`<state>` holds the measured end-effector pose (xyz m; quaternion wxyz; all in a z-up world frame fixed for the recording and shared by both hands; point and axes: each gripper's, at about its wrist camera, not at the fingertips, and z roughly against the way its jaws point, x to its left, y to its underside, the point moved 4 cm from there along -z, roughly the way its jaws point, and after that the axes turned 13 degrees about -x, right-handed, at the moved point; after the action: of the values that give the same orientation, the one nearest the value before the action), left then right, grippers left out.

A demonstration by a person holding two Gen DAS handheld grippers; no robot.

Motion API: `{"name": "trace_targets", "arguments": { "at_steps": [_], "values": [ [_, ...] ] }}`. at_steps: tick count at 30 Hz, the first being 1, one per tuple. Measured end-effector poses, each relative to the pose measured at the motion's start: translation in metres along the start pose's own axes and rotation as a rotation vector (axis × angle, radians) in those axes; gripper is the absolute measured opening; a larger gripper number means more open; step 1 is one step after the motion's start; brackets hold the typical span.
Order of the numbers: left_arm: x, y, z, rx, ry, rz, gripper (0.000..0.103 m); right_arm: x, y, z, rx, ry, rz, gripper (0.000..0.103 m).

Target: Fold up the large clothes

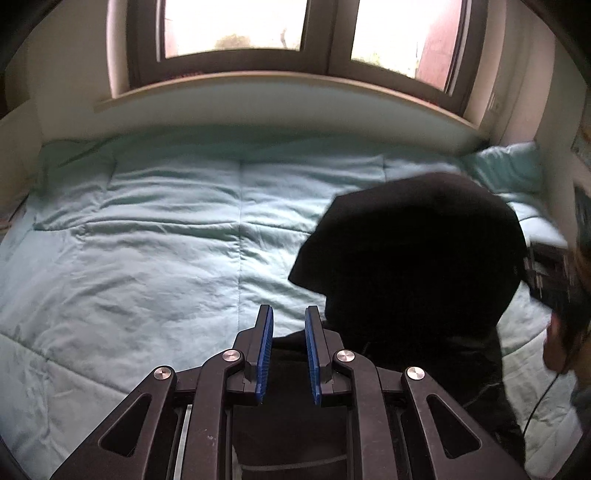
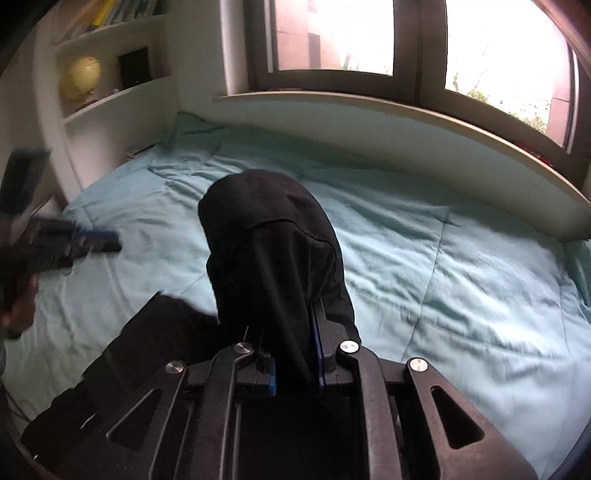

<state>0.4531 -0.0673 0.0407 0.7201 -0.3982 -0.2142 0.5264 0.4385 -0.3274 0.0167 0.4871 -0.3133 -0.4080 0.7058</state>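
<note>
A black garment [image 1: 413, 258] is lifted above the pale green duvet [image 1: 147, 240], and its lower part trails down onto the bed. In the right wrist view the black garment [image 2: 266, 236] bunches up and drapes over my right gripper [image 2: 295, 332], which is shut on a fold of it; the cloth hides the fingertips. My left gripper [image 1: 289, 317] is just left of the garment, its blue pads [image 1: 265, 354] a narrow gap apart with nothing pinched between them. The right wrist view shows the left gripper [image 2: 99, 240] blurred at the left edge, held by a hand [image 2: 18, 310].
The duvet [image 2: 443, 258] covers the whole bed. A white ledge [image 1: 280, 96] and a window [image 1: 236, 26] run along the far side. Shelves with a yellow globe [image 2: 81, 77] stand at the bed's left end. A pillow [image 1: 506, 166] lies at the right end.
</note>
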Motion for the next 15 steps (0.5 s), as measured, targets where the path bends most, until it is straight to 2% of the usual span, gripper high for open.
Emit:
{"name": "trace_targets", "arguments": {
  "at_steps": [5, 9, 12, 15],
  "values": [
    [-0.010, 0.000, 0.037, -0.021, 0.014, 0.017, 0.018, 0.051, 0.030, 0.063, 0.035, -0.041, 0.043, 0.017],
    [-0.035, 0.001, 0.049, -0.021, 0.090, 0.026, 0.018, 0.091, 0.072, 0.098, 0.112, -0.067, 0.121, 0.017],
    [-0.057, 0.017, 0.034, 0.034, 0.178, 0.038, 0.018, 0.108, 0.109, 0.105, 0.190, -0.058, 0.154, 0.017],
    [-0.071, 0.054, 0.002, 0.169, 0.234, 0.079, 0.018, 0.112, 0.148, 0.102, 0.298, -0.050, 0.119, 0.017]
  ]
}}
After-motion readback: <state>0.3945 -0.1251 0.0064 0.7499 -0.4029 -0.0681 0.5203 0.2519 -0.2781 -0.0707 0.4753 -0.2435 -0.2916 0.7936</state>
